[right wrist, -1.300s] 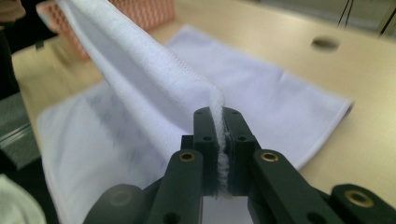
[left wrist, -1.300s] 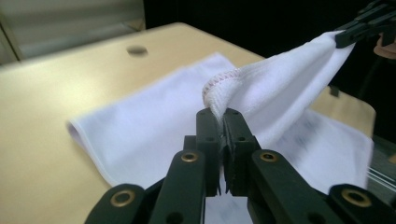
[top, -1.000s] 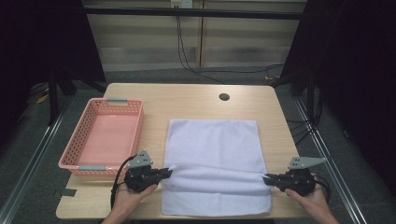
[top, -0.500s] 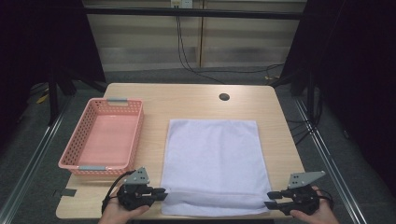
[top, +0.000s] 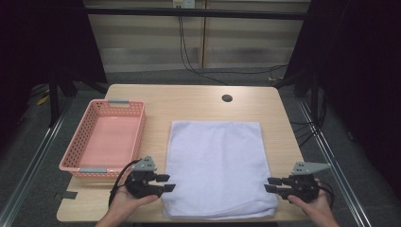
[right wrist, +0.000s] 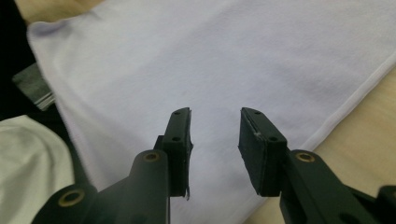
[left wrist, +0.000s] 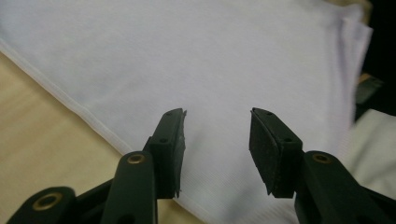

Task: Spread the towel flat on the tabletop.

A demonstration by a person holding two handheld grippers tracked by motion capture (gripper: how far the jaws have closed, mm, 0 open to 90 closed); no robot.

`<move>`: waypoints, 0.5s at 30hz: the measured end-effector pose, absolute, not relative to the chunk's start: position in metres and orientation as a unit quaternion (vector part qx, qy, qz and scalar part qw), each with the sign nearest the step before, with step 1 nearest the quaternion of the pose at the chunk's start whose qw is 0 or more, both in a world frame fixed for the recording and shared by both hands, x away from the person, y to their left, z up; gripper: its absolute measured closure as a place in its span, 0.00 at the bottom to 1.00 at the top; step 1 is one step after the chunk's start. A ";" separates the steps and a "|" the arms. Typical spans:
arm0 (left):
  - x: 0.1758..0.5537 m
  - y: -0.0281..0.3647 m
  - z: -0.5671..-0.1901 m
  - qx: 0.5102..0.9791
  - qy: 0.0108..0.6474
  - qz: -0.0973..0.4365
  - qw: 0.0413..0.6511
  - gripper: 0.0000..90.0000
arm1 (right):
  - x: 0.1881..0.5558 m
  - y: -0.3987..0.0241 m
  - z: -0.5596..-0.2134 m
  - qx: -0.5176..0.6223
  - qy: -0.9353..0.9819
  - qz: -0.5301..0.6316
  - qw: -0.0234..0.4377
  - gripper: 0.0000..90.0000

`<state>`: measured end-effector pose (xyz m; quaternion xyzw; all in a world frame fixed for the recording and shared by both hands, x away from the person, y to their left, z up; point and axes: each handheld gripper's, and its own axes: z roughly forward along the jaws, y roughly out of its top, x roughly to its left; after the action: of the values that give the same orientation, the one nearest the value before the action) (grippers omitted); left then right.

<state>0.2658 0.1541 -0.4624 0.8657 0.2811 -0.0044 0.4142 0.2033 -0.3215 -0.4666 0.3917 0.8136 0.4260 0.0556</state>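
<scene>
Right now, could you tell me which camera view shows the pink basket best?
The high view: the pink basket sits whole at the table's left, beside the white towel. Both gripper views look onto the towel and bare wood instead.

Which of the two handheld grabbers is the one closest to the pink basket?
The left gripper, at the towel's left edge, just below the pink basket. The right gripper sits across the towel.

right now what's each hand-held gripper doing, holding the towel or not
Left hand-held gripper: open, jaws just opened, holding nothing, towel below them.
Right hand-held gripper: open, jaws just eased closer, holding nothing, over the towel's edge.
</scene>
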 end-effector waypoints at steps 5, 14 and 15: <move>0.292 0.134 -0.467 0.870 0.290 -0.007 0.400 0.54 | 0.232 -0.307 -0.475 0.397 0.818 0.413 0.057 0.66; 0.333 0.119 -0.484 0.864 0.325 0.006 0.385 0.55 | 0.284 -0.286 -0.493 0.411 0.832 0.367 0.070 0.60; 0.338 0.117 -0.487 0.870 0.316 0.012 0.378 0.56 | 0.289 -0.285 -0.495 0.416 0.830 0.366 0.069 0.60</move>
<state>0.3381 0.1170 -0.4875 0.8705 0.3156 0.0121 0.3775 0.2894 -0.2849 -0.4949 0.4160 0.8295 0.3661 0.0693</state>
